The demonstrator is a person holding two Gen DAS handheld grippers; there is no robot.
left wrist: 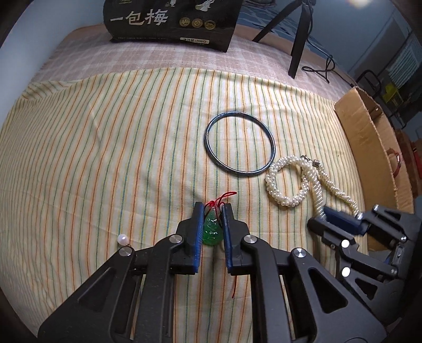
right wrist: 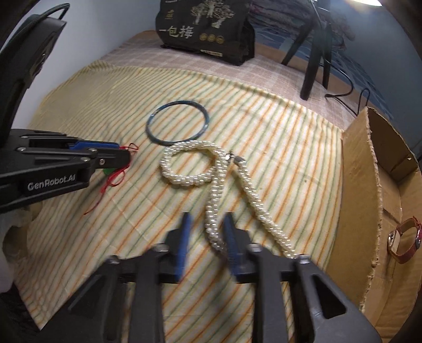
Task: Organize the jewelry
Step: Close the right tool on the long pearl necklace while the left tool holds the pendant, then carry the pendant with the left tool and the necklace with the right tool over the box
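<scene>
My left gripper (left wrist: 213,211) is shut on a green pendant (left wrist: 211,232) with a red cord, which lies on the striped cloth (left wrist: 105,137). The right wrist view shows the same gripper (right wrist: 128,158) from the side, with the pendant (right wrist: 106,171) beneath it. My right gripper (right wrist: 208,220) straddles one strand of the white pearl necklace (right wrist: 184,182), its fingers blurred. The left wrist view shows that gripper (left wrist: 320,216) shut on the strand of the necklace (left wrist: 279,201). A dark blue bangle (left wrist: 207,137) lies flat just beyond the necklace.
A single pearl piece (left wrist: 122,240) lies left of my left gripper. An open cardboard box (right wrist: 358,184) at the right holds a red-strapped watch (right wrist: 403,240). A black bag (left wrist: 171,21) and tripod legs (left wrist: 298,44) stand at the back.
</scene>
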